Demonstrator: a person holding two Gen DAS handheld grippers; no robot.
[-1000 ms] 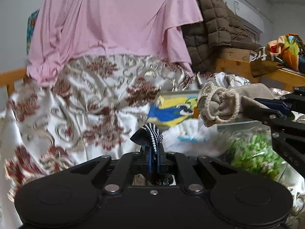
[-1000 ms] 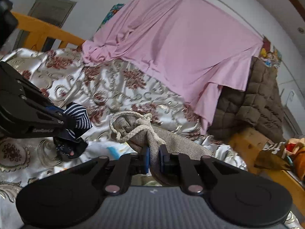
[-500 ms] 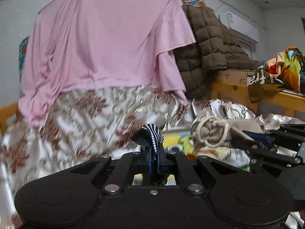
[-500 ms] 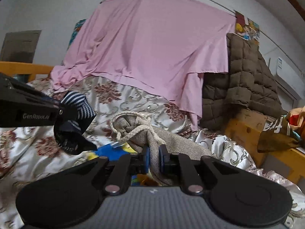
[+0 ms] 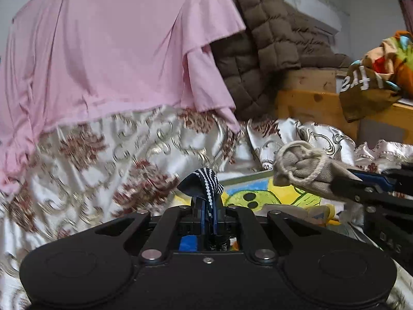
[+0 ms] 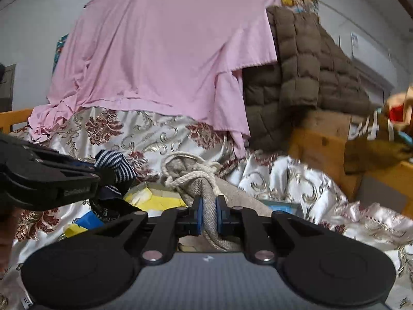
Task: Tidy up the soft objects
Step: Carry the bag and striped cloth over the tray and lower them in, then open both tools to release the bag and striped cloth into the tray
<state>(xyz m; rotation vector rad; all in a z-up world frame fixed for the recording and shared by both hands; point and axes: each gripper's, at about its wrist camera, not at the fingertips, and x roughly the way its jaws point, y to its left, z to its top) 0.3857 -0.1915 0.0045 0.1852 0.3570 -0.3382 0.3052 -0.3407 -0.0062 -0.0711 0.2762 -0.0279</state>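
My left gripper [image 5: 208, 208] is shut on a navy cloth with white dotted stripes [image 5: 204, 182], which sticks up above its jaws; it also shows in the right wrist view [image 6: 116, 165]. My right gripper [image 6: 208, 215] is shut on a beige drawstring bag [image 6: 200, 178] with a white cord knotted round its neck. In the left wrist view the bag [image 5: 304, 169] and the right gripper sit to the right of my left gripper, at about the same height. Both are held above a bed.
A flowered satin bedspread [image 5: 108, 155] covers the bed. A pink sheet [image 5: 116, 46] and a brown quilted coat [image 5: 263, 44] hang behind. A yellow cartoon picture board [image 5: 258, 193] lies below. A wooden frame [image 5: 309, 103] with colourful cloth stands right.
Both grippers have tilted up and shifted right with their loads still held. The green-patterned item seen a second ago has dropped out of the left wrist view.
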